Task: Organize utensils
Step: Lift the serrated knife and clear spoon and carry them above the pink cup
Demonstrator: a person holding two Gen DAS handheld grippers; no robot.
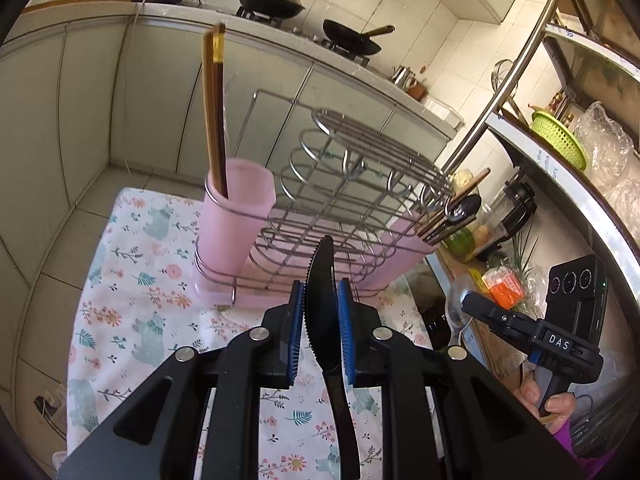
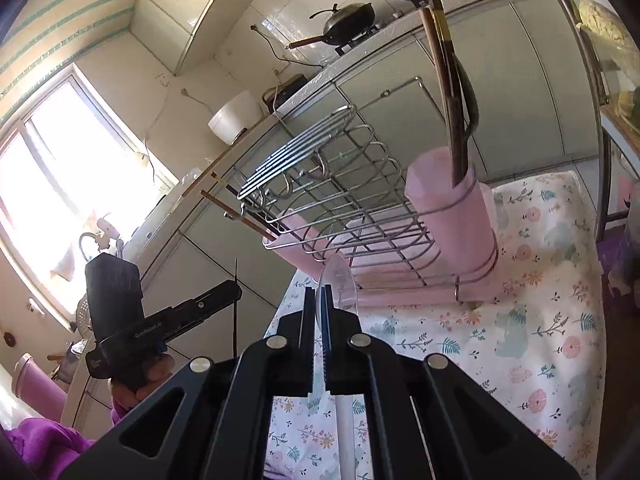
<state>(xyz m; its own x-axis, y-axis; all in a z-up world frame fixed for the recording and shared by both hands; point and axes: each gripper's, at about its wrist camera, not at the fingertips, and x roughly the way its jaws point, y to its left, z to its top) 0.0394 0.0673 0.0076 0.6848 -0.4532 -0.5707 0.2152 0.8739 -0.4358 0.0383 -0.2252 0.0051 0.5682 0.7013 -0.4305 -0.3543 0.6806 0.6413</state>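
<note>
A home kitchen: woks (image 1: 270, 0) on a gas stove, tiled walls, counter cabinets (image 1: 92, 92), wire dish rack (image 1: 340, 200).

From my left camera I read "DAS" in white letters on a small label on the right tool (image 1: 466, 302). From my right camera I read "GenRobot.AI" along the black body of the left tool (image 2: 236, 294). The print on the shelf edge (image 1: 550, 164) is too small to read.

Matt black plastic knife (image 1: 322, 292), serrated. Clear glossy plastic spoon (image 2: 338, 284). Shiny metal wire rack (image 1: 340, 200) with pink matt plastic cups (image 1: 236, 220) on floral cloth (image 1: 132, 288).
</note>
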